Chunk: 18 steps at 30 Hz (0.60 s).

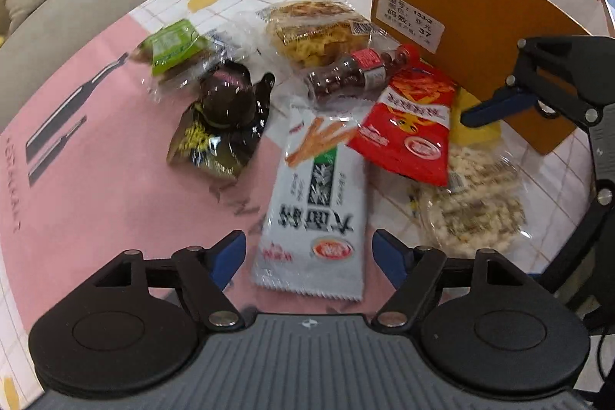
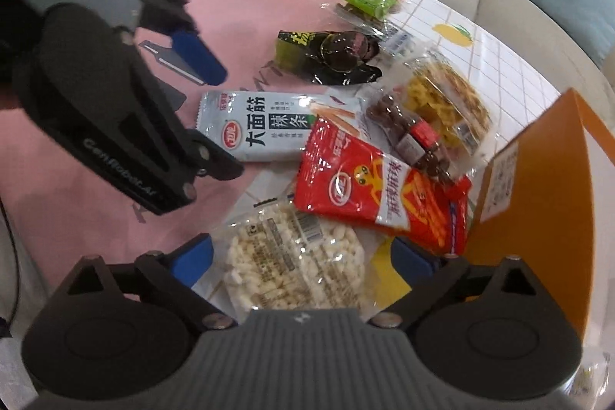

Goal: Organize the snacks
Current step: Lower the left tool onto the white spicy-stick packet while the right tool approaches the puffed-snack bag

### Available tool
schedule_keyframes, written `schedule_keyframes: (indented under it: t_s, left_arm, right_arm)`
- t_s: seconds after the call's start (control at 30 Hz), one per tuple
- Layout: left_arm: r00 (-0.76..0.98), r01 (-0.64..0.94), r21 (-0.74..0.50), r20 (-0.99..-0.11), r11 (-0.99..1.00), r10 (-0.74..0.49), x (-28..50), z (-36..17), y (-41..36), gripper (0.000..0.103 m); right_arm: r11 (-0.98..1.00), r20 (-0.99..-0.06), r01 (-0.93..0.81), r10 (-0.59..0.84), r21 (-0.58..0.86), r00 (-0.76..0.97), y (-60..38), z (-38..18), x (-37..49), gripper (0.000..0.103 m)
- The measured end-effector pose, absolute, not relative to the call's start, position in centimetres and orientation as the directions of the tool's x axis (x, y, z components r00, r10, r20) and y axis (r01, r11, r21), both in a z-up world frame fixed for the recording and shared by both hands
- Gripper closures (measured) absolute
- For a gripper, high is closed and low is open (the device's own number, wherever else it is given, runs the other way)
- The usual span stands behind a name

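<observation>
- Blue-padded left gripper (image 1: 309,256) stands wide apart, straddling the near end of a grey-white snack packet (image 1: 313,202) without pressing it; large characters read "大面筋".
- Right gripper (image 2: 301,262) is likewise wide, its pads either side of a clear puffed-rice cake pack (image 2: 296,266), not squeezing.
- Red spicy-strip pouch (image 2: 380,195) overlaps both packets.
- Beyond lie a small bottle of brown candy balls (image 1: 355,73), a yellow cracker pack (image 1: 319,29), a dark wrapper (image 1: 223,118) and a green one (image 1: 175,47).
- Orange cardboard box (image 1: 472,37) stands at the right, label ending "37".
</observation>
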<state>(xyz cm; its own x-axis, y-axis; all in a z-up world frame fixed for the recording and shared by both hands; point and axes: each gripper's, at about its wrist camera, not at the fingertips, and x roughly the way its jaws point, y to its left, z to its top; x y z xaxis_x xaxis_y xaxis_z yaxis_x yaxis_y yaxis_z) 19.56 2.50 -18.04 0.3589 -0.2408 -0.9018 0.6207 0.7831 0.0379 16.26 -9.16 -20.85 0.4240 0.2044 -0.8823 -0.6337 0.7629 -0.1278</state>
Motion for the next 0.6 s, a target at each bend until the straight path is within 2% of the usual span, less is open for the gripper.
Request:
schedule_keyframes:
  t_s: [0.23, 0.37, 0.6]
  left_arm:
    - [0.335, 0.605, 0.005, -0.909, 0.796, -0.249, 21.0, -18.8, 1.9, 0.014]
    - [0.334, 0.566, -0.002, -0.914, 0.824, -0.231, 20.9, -18.4, 1.6, 0.034]
    - [0.32, 0.455, 0.006, -0.934, 0.89, -0.158, 19.9, -18.1, 2.3, 0.041]
  right_arm:
    - [0.833, -0.904, -0.551, 0.268, 0.044, 0.332, -10.8, -21.6, 18.2, 0.008]
    - [0.857, -0.905, -0.514, 0.25, 0.041, 0.344, -10.9, -22.1, 17.8, 0.008]
    - [0.894, -0.909, -0.447, 0.209, 0.029, 0.361, -10.5, -22.1, 17.3, 0.011]
